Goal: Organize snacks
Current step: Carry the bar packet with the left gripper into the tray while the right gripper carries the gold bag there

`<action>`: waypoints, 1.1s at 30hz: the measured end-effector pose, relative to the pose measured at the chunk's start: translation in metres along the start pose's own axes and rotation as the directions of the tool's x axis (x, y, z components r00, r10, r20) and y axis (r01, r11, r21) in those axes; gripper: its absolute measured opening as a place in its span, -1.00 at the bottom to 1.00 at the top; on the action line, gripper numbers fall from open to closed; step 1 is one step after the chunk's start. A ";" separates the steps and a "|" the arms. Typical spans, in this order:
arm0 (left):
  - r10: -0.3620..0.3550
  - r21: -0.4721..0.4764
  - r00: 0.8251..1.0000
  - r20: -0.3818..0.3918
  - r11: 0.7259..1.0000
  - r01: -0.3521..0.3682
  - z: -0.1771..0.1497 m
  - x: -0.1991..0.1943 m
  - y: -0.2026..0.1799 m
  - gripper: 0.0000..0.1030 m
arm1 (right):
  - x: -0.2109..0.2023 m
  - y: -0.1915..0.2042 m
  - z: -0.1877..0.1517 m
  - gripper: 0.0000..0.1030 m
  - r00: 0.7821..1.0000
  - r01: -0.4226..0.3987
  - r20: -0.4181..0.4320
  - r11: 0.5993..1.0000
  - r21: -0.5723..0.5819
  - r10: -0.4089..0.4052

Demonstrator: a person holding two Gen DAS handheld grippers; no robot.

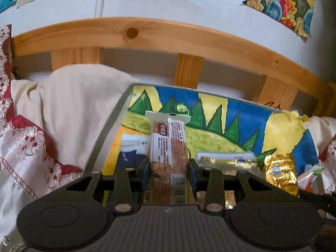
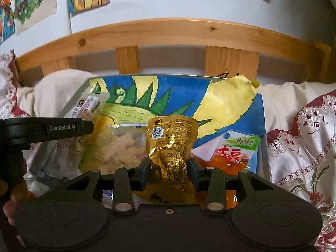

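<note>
Left wrist view: left gripper [image 1: 169, 171], jaws narrow, clamped on a brown wafer bar [image 1: 167, 147] held over the tray [image 1: 109, 130], near its left edge. Risk, judged: the slick wrapper may slide through the pads on tilting; a gold-edged packet [image 1: 226, 159] lies just beside, easily nudged. Open room: the tray's far half.

Right wrist view: right gripper [image 2: 169, 173], jaws narrow, holding a gold foil pouch [image 2: 172, 147] above the tray's near edge. An orange snack bag [image 2: 233, 153] crowds the near right corner; the pouch could snag it. The far right corner is open.
</note>
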State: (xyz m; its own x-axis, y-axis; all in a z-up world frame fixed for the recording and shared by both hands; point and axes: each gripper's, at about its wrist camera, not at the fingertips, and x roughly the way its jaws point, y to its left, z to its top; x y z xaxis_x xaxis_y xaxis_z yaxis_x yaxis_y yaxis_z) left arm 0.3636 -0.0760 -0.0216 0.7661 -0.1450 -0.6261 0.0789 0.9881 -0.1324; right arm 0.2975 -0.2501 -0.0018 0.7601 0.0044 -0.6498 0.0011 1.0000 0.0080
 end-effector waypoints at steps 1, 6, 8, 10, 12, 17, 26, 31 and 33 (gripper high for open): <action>0.001 0.002 1.000 -0.003 1.000 -0.001 -0.002 0.001 0.000 -0.21 | 0.000 0.000 0.000 -0.19 1.000 0.006 0.002 1.000 -0.009 -0.006; 0.010 0.010 1.000 -0.010 1.000 -0.010 -0.006 0.003 -0.001 -0.20 | 0.002 0.003 0.001 -0.17 1.000 0.022 0.004 0.999 -0.037 -0.022; 0.015 0.013 1.000 -0.004 1.000 -0.015 -0.006 0.002 -0.001 -0.20 | 0.003 0.003 0.001 -0.16 1.000 0.022 0.003 0.999 -0.040 -0.022; 0.016 0.016 1.000 -0.003 1.000 -0.016 -0.006 0.003 -0.002 -0.20 | 0.003 0.003 0.002 -0.16 1.000 0.023 0.002 0.999 -0.042 -0.023; 0.019 0.020 1.000 0.000 1.000 -0.019 -0.006 0.003 -0.002 -0.20 | 0.003 0.003 0.002 -0.15 1.000 0.022 0.001 0.999 -0.043 -0.022; 0.026 0.033 1.000 0.004 0.999 -0.026 -0.006 0.003 -0.004 -0.19 | 0.004 0.004 0.002 -0.11 1.000 0.024 0.000 0.999 -0.045 -0.024; 0.021 0.017 1.000 0.006 1.000 -0.021 -0.008 0.000 -0.002 0.07 | 0.004 0.004 0.001 0.01 1.000 0.026 0.012 0.999 -0.033 -0.026; 0.017 -0.031 0.999 0.047 0.999 -0.016 -0.005 -0.010 0.004 0.39 | -0.002 0.005 0.002 0.17 0.999 0.018 0.045 0.999 -0.033 -0.017; 0.014 -0.057 0.997 0.071 0.998 -0.010 -0.003 -0.017 0.007 0.52 | -0.005 0.005 0.004 0.27 0.998 0.017 0.062 0.999 -0.029 -0.015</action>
State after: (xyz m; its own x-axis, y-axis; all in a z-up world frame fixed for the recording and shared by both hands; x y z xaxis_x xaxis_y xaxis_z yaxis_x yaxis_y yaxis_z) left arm 0.3490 -0.0665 -0.0143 0.8107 -0.1273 -0.5714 0.0347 0.9848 -0.1701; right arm 0.2961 -0.2450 0.0048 0.7989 -0.0109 -0.6013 -0.0053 0.9997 -0.0251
